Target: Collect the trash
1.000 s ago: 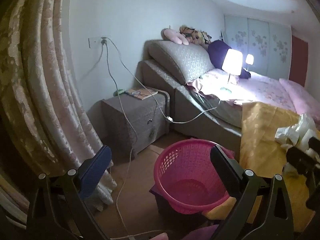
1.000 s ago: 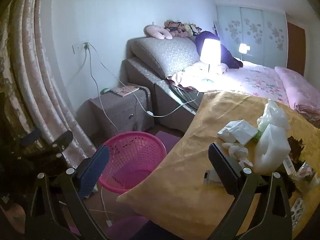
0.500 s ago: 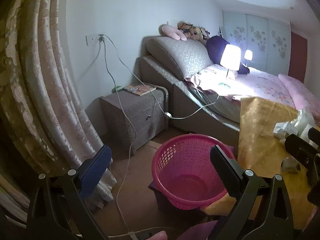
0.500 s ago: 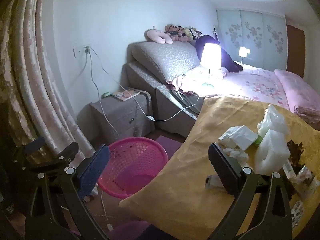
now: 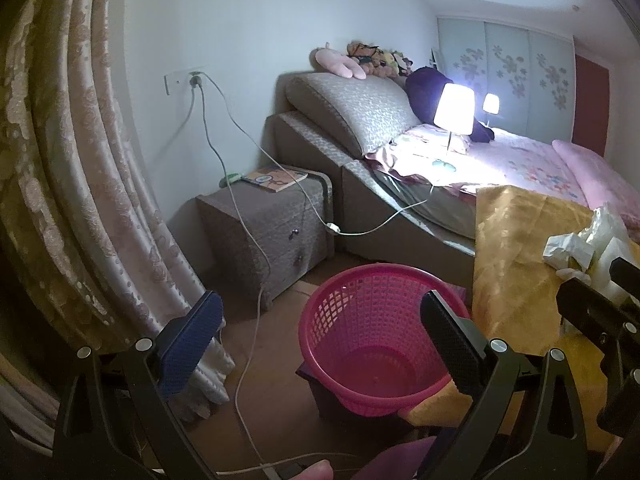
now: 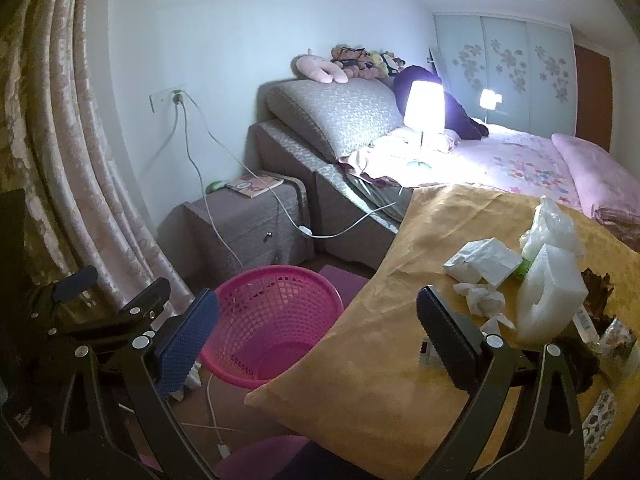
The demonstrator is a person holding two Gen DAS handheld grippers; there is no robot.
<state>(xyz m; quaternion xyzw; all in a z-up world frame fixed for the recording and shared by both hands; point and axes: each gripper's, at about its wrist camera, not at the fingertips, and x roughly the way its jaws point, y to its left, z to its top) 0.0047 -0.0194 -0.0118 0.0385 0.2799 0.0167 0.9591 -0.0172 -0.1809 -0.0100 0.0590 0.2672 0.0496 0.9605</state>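
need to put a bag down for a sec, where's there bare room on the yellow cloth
The yellow cloth is bare along its near-left stretch, between the edge by the pink basket and the crumpled tissue. Its right side is crowded: paper wrapper, white foam block, plastic bag.

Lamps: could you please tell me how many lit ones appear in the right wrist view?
2: a larger table lamp standing on the bed by the pillow, and a smaller lit lamp behind it, near the floral sliding doors.

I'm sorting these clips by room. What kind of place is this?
A bedroom: a bed with pink bedding, a lit lamp standing on it, and a nightstand beside it.
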